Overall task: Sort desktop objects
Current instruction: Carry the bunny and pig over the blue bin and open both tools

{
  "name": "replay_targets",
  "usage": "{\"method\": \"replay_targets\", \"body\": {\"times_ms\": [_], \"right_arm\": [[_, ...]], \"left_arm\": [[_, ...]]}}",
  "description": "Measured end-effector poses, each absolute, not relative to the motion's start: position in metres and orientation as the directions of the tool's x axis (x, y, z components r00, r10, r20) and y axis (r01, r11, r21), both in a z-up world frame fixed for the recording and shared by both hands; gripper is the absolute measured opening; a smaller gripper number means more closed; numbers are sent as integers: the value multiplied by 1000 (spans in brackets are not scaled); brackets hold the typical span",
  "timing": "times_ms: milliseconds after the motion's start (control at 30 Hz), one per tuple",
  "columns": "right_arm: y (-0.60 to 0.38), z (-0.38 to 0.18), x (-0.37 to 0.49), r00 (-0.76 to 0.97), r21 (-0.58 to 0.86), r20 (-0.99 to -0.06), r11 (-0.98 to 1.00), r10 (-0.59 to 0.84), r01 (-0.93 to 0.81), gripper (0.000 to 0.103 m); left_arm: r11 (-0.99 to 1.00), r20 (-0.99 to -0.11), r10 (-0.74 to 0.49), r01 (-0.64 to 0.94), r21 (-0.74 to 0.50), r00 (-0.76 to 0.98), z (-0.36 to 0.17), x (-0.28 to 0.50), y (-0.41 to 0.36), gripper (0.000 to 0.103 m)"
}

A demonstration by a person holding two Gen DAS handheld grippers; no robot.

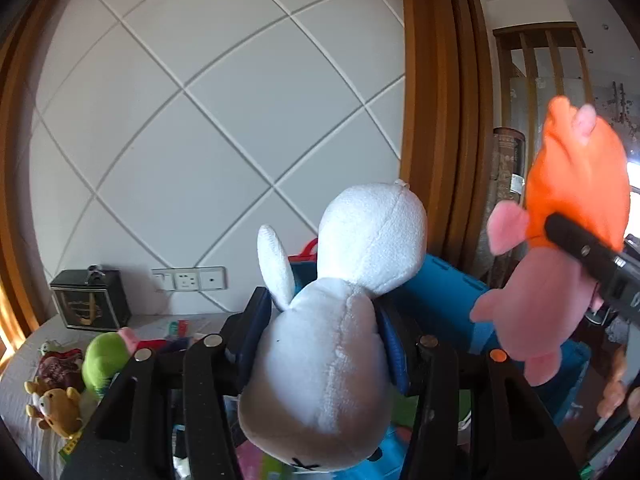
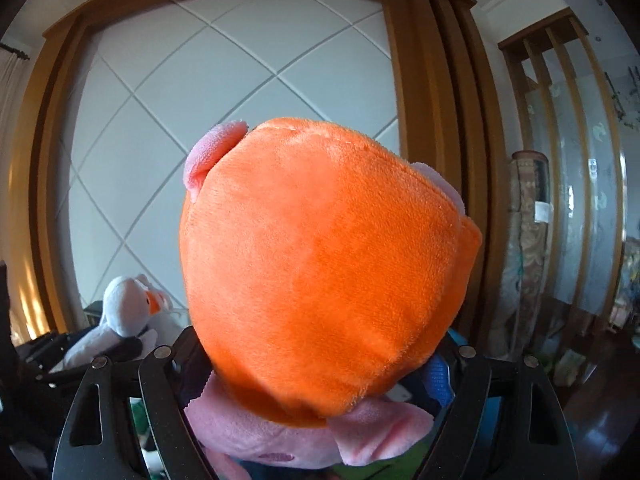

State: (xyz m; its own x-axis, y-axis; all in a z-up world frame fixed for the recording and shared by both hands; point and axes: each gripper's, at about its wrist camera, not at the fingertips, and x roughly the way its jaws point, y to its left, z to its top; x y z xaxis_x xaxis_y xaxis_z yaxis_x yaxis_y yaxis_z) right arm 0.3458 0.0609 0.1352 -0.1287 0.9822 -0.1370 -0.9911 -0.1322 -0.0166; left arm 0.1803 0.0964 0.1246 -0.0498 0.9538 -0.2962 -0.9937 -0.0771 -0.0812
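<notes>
A white plush rabbit (image 1: 340, 320) hangs in the air with my left gripper (image 1: 320, 332) shut on its body; the blue pads (image 1: 252, 320) press on both sides. It also shows at the far left of the right wrist view, white rabbit (image 2: 124, 308). My right gripper (image 2: 316, 372) is shut on a pink plush pig in an orange hood (image 2: 320, 260), which fills that view. In the left wrist view the same pig (image 1: 576, 184) hangs at the right, with a black finger (image 1: 580, 248) of the right gripper across it.
A blue bin (image 1: 440, 292) stands below and behind the rabbit. On the grey-clothed table (image 1: 24, 364) at the left lie a green plush (image 1: 104, 356), brown bears (image 1: 60, 404) and a black box (image 1: 92, 300). A person's hand (image 1: 616, 392) shows at the lower right.
</notes>
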Motion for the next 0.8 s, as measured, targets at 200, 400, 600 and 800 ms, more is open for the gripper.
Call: {"method": "replay_targets", "body": {"times_ms": [200, 400, 600, 800], "right_arm": [[173, 111, 451, -57, -78, -378, -93, 924, -993, 85], [276, 36, 479, -71, -100, -629, -172, 774, -980, 85], [344, -36, 490, -90, -66, -773, -221, 628, -973, 85], [343, -71, 480, -84, -84, -816, -261, 572, -962, 85]], "left_arm": [[-24, -450, 893, -995, -96, 21, 133, 270, 199, 51], [-107, -717, 697, -991, -78, -18, 66, 310, 300, 51], [-164, -845, 524, -986, 21, -105, -12, 308, 342, 51], [-164, -893, 432, -984, 61, -128, -42, 296, 355, 52]]}}
